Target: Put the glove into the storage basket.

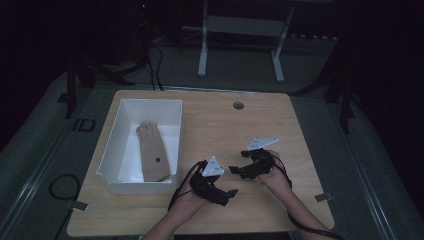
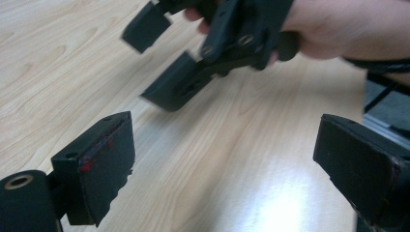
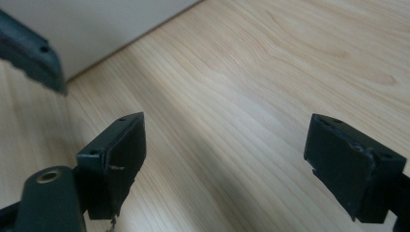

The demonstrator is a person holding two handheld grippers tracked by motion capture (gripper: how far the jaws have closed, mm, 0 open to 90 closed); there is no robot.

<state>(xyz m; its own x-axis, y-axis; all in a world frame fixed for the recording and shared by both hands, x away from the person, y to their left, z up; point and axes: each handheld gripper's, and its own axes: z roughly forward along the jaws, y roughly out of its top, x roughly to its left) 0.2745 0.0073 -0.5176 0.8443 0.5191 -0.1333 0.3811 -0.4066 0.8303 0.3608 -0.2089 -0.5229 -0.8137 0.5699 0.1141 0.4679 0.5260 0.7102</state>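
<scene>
Left gripper (image 1: 231,192): held in the person's left hand (image 1: 187,196) over the front part of the tabletop (image 1: 280,125), just off the front right corner of the white box (image 1: 111,150). Jaws spread wide in the left gripper view; bare wood shows between them, nothing clamped, nothing touched. Red marks visible on the inner face of one pad (image 2: 104,166).

Right gripper (image 1: 235,170): held in the right hand (image 1: 274,176), right of centre and a little farther from the front edge than the left one. Jaws likewise wide apart in the right gripper view, with plain wood grain between them and no object in the gap. The pad surfaces look worn at their edges.

The two grippers face each other, tips near but apart; the left gripper view shows the right gripper's jaws close ahead, slightly blurred.

Glove (image 1: 154,152): tan, lying flat on the box floor, fingers toward the far edge of the tabletop, cuff toward the front wall. A dark dot shows near the cuff. It lies well apart from both grippers. Box wall shows in the upper left corner of the right gripper view.
</scene>
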